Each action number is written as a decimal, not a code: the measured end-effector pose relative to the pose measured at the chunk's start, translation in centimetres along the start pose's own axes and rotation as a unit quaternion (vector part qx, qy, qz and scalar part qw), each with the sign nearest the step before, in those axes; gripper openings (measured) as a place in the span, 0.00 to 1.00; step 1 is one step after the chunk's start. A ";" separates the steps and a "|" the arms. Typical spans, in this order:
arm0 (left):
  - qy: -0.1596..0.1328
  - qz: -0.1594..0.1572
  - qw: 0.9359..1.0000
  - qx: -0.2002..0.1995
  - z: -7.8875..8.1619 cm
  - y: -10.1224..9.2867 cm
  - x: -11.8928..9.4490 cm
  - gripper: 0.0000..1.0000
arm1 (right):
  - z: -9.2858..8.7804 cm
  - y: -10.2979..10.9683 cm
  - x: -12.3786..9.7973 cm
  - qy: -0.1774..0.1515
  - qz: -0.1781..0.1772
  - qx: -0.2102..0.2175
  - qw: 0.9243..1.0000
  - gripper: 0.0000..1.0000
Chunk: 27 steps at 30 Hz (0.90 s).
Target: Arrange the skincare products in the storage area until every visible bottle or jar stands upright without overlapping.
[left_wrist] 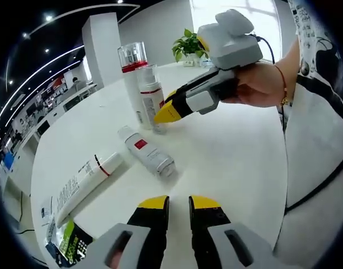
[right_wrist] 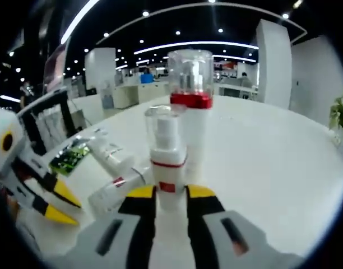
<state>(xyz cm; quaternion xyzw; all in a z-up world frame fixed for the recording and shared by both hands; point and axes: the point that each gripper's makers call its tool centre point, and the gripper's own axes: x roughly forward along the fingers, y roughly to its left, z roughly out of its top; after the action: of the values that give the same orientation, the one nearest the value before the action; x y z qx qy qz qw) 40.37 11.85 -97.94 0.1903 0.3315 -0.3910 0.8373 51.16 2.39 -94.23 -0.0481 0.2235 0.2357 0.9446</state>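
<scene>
A short white pump bottle (left_wrist: 151, 96) with a clear cap stands upright on the white table (left_wrist: 233, 151). My right gripper (left_wrist: 165, 114), held in a person's hand, is shut on its lower body. That pump bottle (right_wrist: 167, 159) rises between the right gripper's (right_wrist: 171, 193) yellow-tipped jaws. Just behind it, upright, is a taller bottle (left_wrist: 133, 70) with a clear cap and red band, the same tall bottle (right_wrist: 191, 106) in the right gripper view. A white bottle (left_wrist: 147, 151) and a white tube (left_wrist: 86, 182) lie flat. My left gripper (left_wrist: 179, 203) hovers low, narrowly open and holding nothing.
A green and black packet (left_wrist: 70, 244) lies near the table's edge by the tube. A potted plant (left_wrist: 188, 46) stands at the far side. The person's sleeve and body (left_wrist: 317, 168) fill the right. The left gripper (right_wrist: 59, 206) shows beside the lying tube (right_wrist: 107, 154).
</scene>
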 end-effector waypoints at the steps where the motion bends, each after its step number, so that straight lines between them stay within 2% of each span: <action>1: 0.000 0.001 1.000 -0.001 0.0 0.0 0.0 0.15 | 0.0 0.0 -0.1 -0.001 -0.002 0.000 1.000 0.19; 21: 0.000 0.001 1.000 -0.002 -0.1 0.2 -0.1 0.15 | -0.4 -0.7 -0.8 -0.001 -0.017 0.009 1.000 0.18; 22: 0.000 0.001 1.000 -0.001 -0.2 0.2 -0.1 0.15 | -0.5 -0.7 -0.8 0.001 -0.015 0.008 1.000 0.19; 24: 0.000 -0.001 1.000 -0.001 -0.1 0.1 0.0 0.15 | -1.6 -0.1 -0.7 0.032 0.005 0.026 0.999 0.20; 27: 0.000 -0.001 1.000 0.000 -0.2 0.0 -0.1 0.15 | -2.1 -0.2 -0.7 0.038 0.008 0.021 0.999 0.22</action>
<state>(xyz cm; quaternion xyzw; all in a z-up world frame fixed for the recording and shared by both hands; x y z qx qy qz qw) 40.29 12.01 -97.98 0.1899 0.3317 -0.3916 0.8370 49.83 1.49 -95.78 -0.0352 0.2642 0.2361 0.9345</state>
